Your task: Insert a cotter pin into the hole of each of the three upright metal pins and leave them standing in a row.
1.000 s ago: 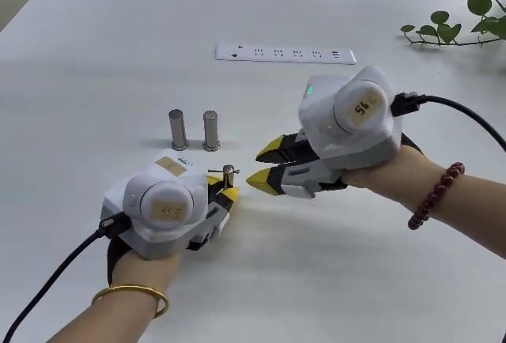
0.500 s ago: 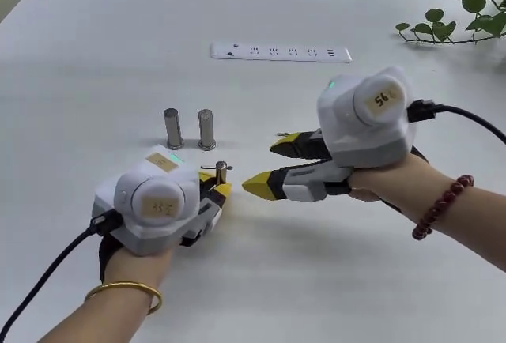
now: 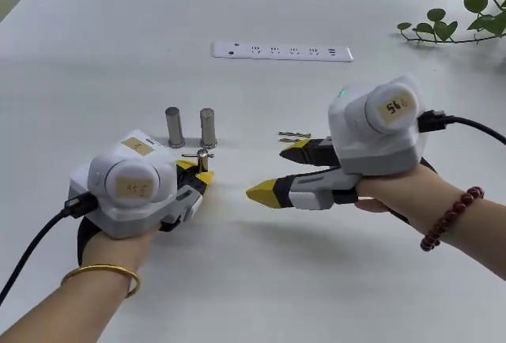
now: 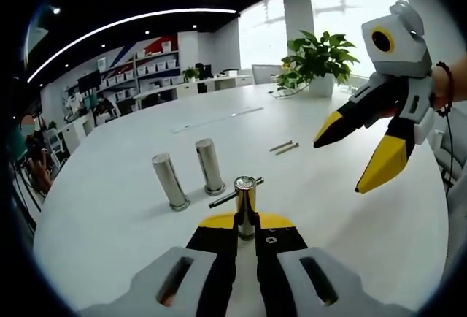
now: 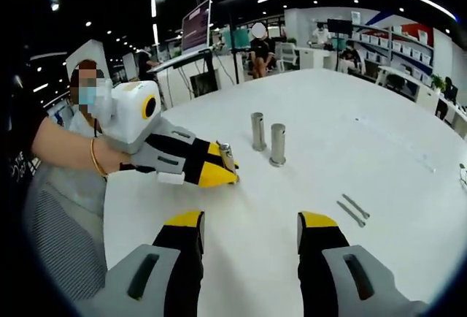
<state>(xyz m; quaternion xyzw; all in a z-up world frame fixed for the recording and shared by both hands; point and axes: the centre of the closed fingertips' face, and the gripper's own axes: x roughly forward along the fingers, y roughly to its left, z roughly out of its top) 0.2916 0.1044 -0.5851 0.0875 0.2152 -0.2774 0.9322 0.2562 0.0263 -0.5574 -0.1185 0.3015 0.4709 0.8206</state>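
Cotter pin one, a thin grey wire piece (image 4: 232, 196), appears to lie crosswise through the hole near the top of a short silver cylindrical metal pin (image 4: 245, 199). The left gripper (image 4: 245, 223) pinches that pin upright between its yellow-tipped jaws at the lower centre of the left gripper view. The jaws hide its foot, so I cannot tell whether it rests on the white counter (image 3: 237, 280) or hangs just above it. In the head view, two bare silver metal pins (image 3: 175, 127) stand upright side by side just above the held one; their holes are too small to make out. Two loose cotter pins (image 3: 294, 134) lie flat on the counter right of centre, just past the upper jaw of the right gripper (image 3: 275, 169). That gripper's jaws are spread wide with nothing between them, and it is apart from the held pin. A white power strip (image 3: 282, 50) lies towards the top of the frame, well clear of the work. The first of the three insertions looks done, so the step in hand is probably placing this pin in line with the bare pair. That calls for a level set-down and a gentle release so it does not topple. The right gripper then needs a low, flat pinch on one loose cotter pin while the left gripper steadies the nearer bare pin.
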